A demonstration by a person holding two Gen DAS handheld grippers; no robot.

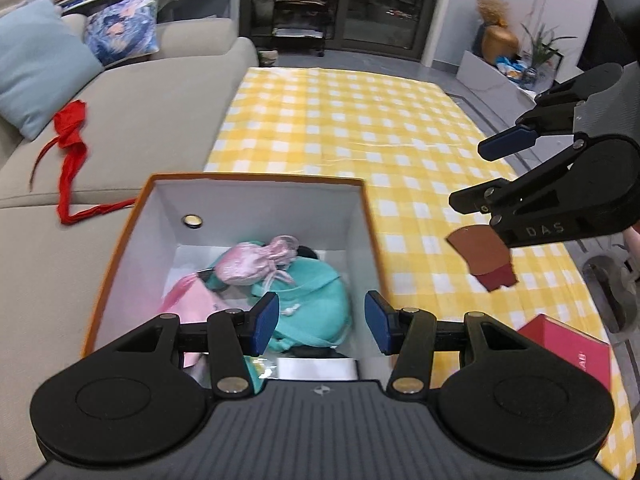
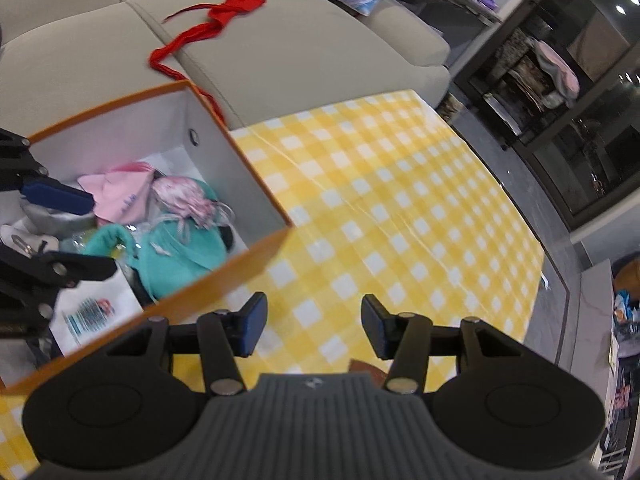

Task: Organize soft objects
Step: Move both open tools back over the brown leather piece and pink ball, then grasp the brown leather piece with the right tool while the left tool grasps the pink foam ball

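Note:
An orange-rimmed white box (image 1: 256,178) (image 2: 104,110) stands at the near left of the yellow checked table. Inside lie a teal pouch (image 1: 316,300) (image 2: 180,252), a pink satin drawstring pouch (image 1: 248,264) (image 2: 184,198) on top of it, and a pink cloth (image 1: 188,304) (image 2: 120,192). My left gripper (image 1: 322,322) (image 2: 70,232) hovers open over the box with nothing between its pads. Off to the right of the box, my right gripper (image 2: 315,326) (image 1: 488,172) hangs open and empty above the tablecloth. A red cloth (image 1: 70,136) (image 2: 216,20) trails across the sofa seat towards the box.
A beige sofa (image 1: 152,128) with cushions runs along the table's left side. On the yellow checked cloth (image 1: 340,120) lie a flat brown and dark red piece (image 1: 484,258) and a red box (image 1: 568,344) at the near right. Shelves and glass doors stand behind.

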